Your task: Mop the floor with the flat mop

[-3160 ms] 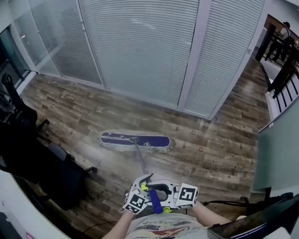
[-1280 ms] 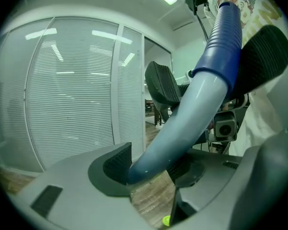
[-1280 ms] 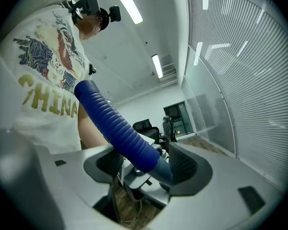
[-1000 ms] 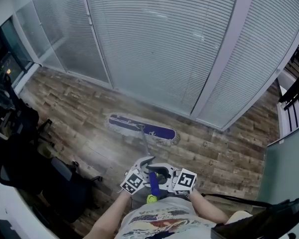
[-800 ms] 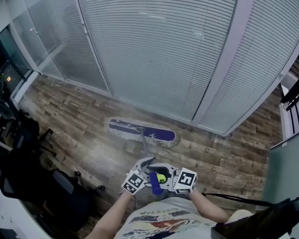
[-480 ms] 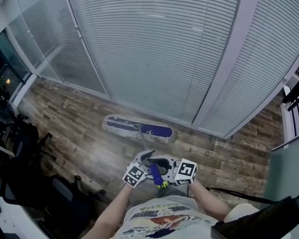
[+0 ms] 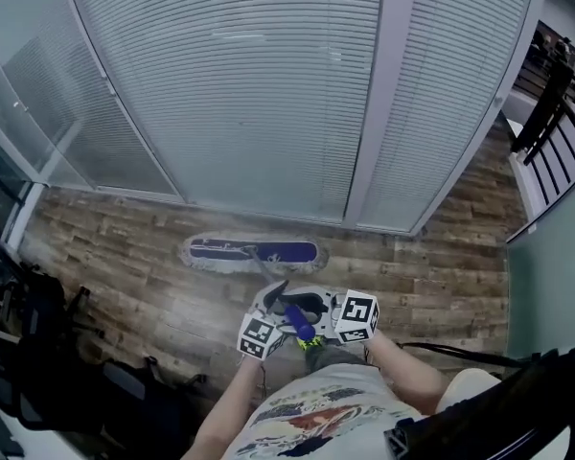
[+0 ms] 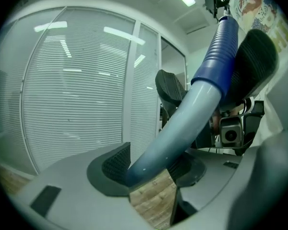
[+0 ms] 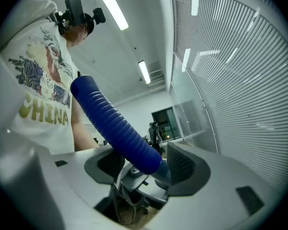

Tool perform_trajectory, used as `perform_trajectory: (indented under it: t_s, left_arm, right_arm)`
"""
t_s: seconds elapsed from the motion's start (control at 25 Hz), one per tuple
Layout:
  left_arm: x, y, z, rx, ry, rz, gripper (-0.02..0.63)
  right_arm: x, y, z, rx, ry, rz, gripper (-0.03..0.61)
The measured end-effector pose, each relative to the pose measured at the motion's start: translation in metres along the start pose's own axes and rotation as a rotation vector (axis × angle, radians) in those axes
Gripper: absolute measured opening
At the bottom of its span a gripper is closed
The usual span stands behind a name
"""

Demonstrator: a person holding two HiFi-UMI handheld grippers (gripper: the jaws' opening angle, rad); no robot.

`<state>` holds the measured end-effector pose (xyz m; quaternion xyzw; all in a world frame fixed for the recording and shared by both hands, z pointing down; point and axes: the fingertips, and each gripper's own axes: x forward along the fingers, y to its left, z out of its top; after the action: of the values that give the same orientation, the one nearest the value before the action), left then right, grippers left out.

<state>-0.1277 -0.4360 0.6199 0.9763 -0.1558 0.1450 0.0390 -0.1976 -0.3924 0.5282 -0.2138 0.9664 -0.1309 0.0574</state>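
The flat mop head [image 7: 254, 252], blue with a pale fringe, lies on the wooden floor [image 7: 125, 247] close to the foot of the glass wall. Its grey handle [image 7: 267, 278] rises to me and ends in a blue ribbed grip [image 7: 299, 323]. My left gripper [image 7: 279, 305] is shut on the grey handle [image 8: 182, 123], which runs between its pads [image 8: 116, 163]. My right gripper [image 7: 313, 311] is shut on the blue grip [image 9: 115, 128], just above the left one. Both are held in front of my stomach.
A glass wall with shut blinds [image 7: 230, 94] runs along the far side, with a pale post [image 7: 379, 113] in it. Black chairs and bags [image 7: 38, 353] crowd the left. A dark cable [image 7: 450, 354] crosses the floor at right. Railings [image 7: 546, 151] stand at top right.
The mop head has slid left along the foot of the glass wall and now lies parallel to it. Both grippers went with the handle and kept their hold.
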Motion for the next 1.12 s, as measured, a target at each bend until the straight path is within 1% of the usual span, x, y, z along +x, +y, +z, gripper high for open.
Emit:
perform_trajectory:
  t_s: [0.08, 0.2, 0.36, 0.44, 0.64, 0.8, 0.96, 1.04, 1.12]
  left_arm:
    - [-0.008, -0.032, -0.001, -0.005, -0.027, -0.015, 0.193]
    - [-0.024, -0.085, -0.004, -0.007, -0.06, -0.039, 0.193]
    - [-0.044, -0.172, -0.012, -0.001, -0.061, -0.099, 0.196]
    - [-0.051, -0.214, -0.011, 0.005, -0.058, -0.13, 0.198]
    - [-0.066, -0.326, -0.003, -0.011, -0.088, -0.197, 0.199]
    - [-0.08, -0.404, -0.003, -0.022, -0.072, -0.224, 0.198]
    - [-0.1, -0.473, -0.012, -0.028, -0.091, -0.206, 0.198]
    - [-0.108, -0.503, -0.023, -0.032, -0.079, -0.198, 0.199]
    - [-0.119, -0.525, -0.036, -0.024, -0.059, -0.21, 0.204]
  right_arm:
    - [-0.016, 0.026, -0.003, 0.002, -0.022, -0.034, 0.272]
    - [-0.04, 0.074, -0.012, -0.023, -0.019, -0.076, 0.267]
    - [-0.081, 0.144, -0.032, -0.042, -0.004, -0.156, 0.254]
    - [-0.105, 0.177, -0.036, -0.049, -0.005, -0.188, 0.25]
    - [-0.169, 0.261, -0.038, -0.029, -0.084, -0.248, 0.247]
    - [-0.208, 0.325, -0.048, -0.04, -0.054, -0.239, 0.244]
    - [-0.239, 0.391, -0.066, -0.065, -0.03, -0.201, 0.241]
    - [-0.25, 0.42, -0.083, -0.083, 0.021, -0.17, 0.242]
    - [-0.254, 0.444, -0.1, -0.099, 0.07, -0.141, 0.242]
